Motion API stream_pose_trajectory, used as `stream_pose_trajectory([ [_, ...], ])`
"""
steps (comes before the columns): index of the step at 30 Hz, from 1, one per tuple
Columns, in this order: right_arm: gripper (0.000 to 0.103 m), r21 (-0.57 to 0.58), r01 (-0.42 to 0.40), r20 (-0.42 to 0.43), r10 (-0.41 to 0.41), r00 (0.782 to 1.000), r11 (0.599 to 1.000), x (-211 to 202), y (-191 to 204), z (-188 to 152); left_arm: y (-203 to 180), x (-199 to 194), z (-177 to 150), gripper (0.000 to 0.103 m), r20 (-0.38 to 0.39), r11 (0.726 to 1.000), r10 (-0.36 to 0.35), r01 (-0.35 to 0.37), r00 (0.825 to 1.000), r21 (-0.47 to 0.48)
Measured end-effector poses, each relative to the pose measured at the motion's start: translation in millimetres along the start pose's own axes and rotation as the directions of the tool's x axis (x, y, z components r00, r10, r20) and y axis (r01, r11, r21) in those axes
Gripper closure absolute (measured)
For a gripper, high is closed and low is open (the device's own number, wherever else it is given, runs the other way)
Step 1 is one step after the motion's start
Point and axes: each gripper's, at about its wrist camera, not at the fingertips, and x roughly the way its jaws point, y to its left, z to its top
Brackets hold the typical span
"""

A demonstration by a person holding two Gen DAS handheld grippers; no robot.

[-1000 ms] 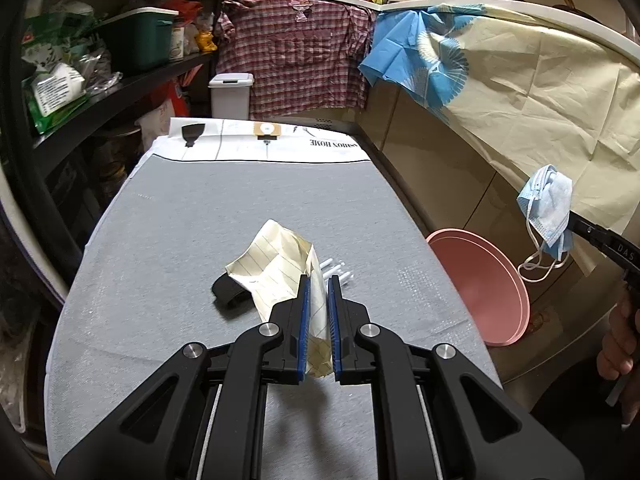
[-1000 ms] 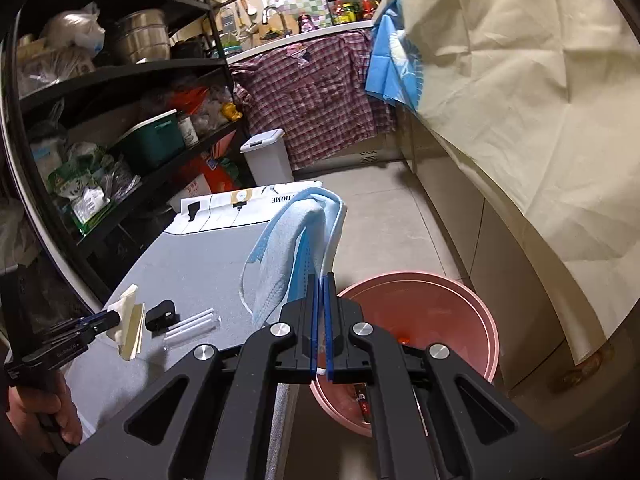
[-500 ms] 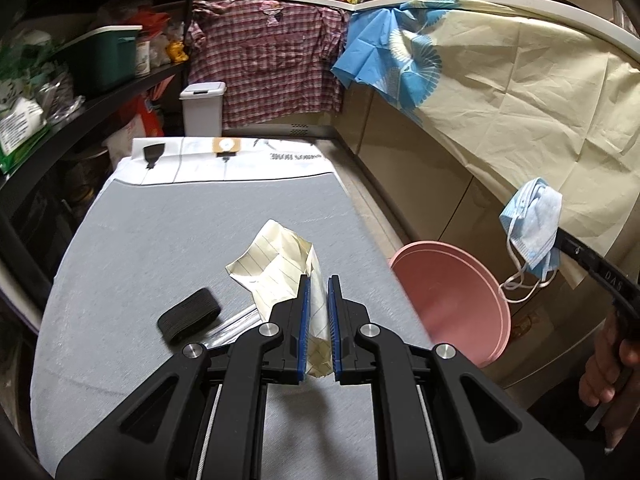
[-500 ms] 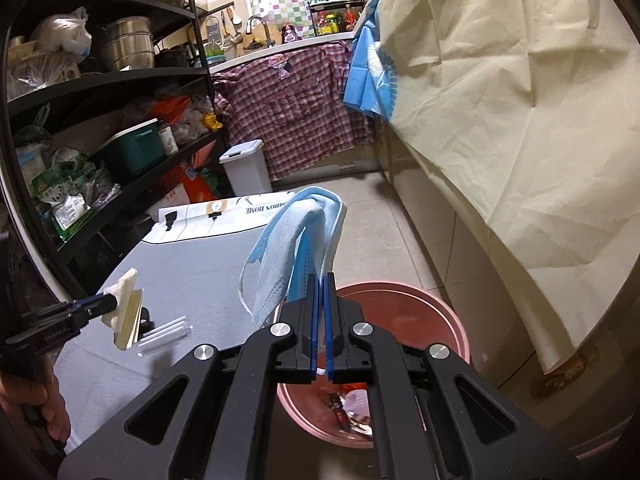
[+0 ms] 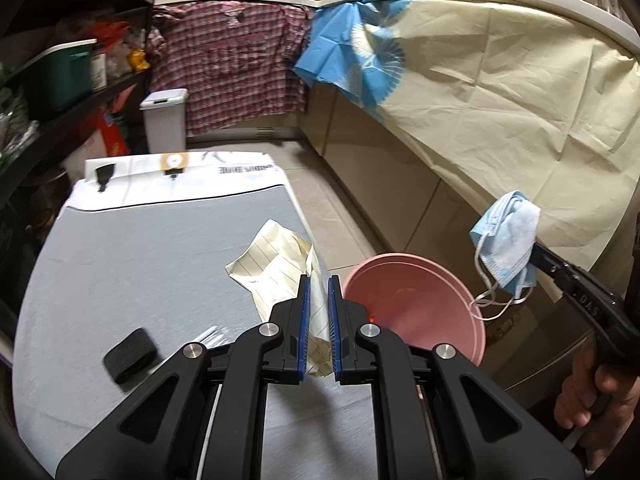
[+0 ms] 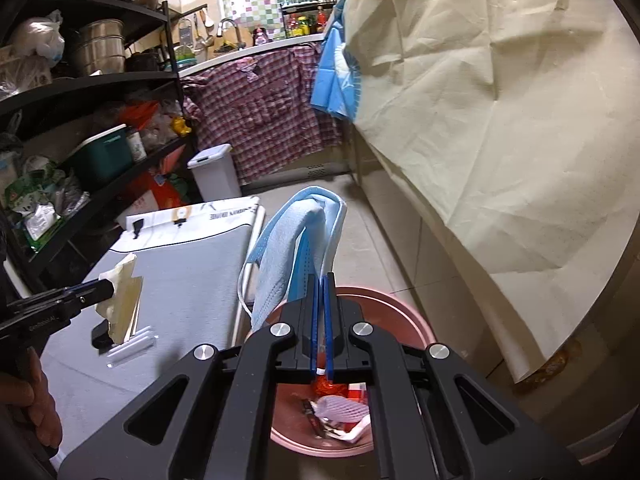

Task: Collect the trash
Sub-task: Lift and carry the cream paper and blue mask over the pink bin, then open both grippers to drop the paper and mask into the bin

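Observation:
My left gripper [image 5: 318, 280] is shut on a crumpled yellow lined paper [image 5: 280, 268] and holds it above the grey table's right edge. My right gripper [image 6: 321, 278] is shut on a blue face mask [image 6: 288, 256] and holds it over the pink bucket [image 6: 416, 320] on the floor. The bucket [image 5: 432, 280] holds several pieces of trash. In the left wrist view the mask [image 5: 506, 240] hangs to the right of the bucket. In the right wrist view the paper [image 6: 124, 300] hangs over the table at left.
A black band [image 5: 130, 354] and clear plastic straws [image 5: 212, 336] lie on the grey table [image 5: 140, 264]. A white bin [image 5: 166, 118] stands at the back. Black shelves [image 6: 80, 128] fill the left side. Cloth-covered cabinets [image 5: 480, 128] line the right.
Both grippers have swung right toward the pink bucket. The mask now hangs over the bucket's opening, and the paper has moved to the table's right edge.

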Motion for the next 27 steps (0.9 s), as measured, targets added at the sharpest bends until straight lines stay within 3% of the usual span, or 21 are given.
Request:
stream_pose_trajectory([
  [16,0.1,0.022,0.108,-0.058,-0.107,0.993,0.994,31,-22,0,-52,53,11,0.094,-0.057,0.979,-0.185,0.189,0.981,0.074],
  [27,0.1,0.041,0.126,-0.096,-0.121,0.988,0.991,47,-33,-1,-72,91,6,0.094,-0.138,0.967,-0.219,0.234,0.966,0.104],
])
